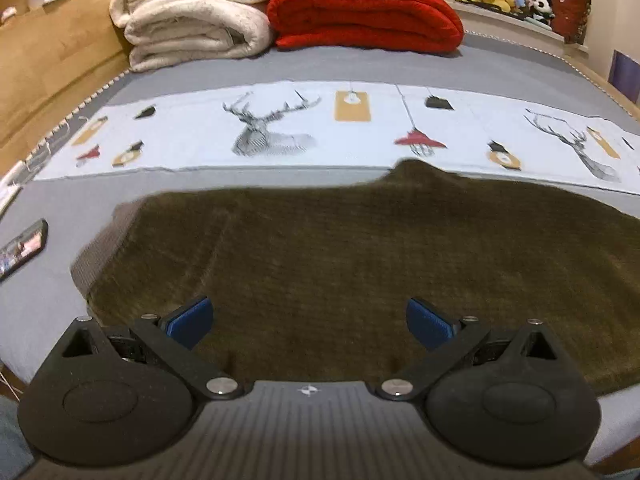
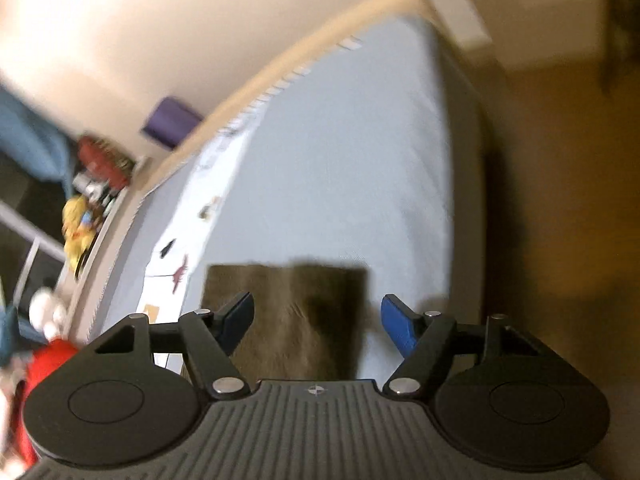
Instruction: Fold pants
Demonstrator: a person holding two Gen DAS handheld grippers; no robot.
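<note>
Fingers [image 1: 190, 322] wide apart on the left gripper [image 1: 310, 322], nothing between them; right gripper [image 2: 318, 326] gapes over the leg end, also empty. Pants [image 1: 360, 272] look soft, limp, thick-knit, so I'd pinch hem or waistband edges. Olive-brown, ribbed, lying flat across the grey bed [image 1: 280, 68], near the phone [image 1: 22, 248].

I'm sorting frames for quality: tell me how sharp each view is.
Left wrist view: fairly sharp, fisheye-bent; pants slightly soft, red blanket crisp. Right wrist view: tilted and motion-smeared; wall, toys and pants blurred, only the right gripper crisp.
</note>
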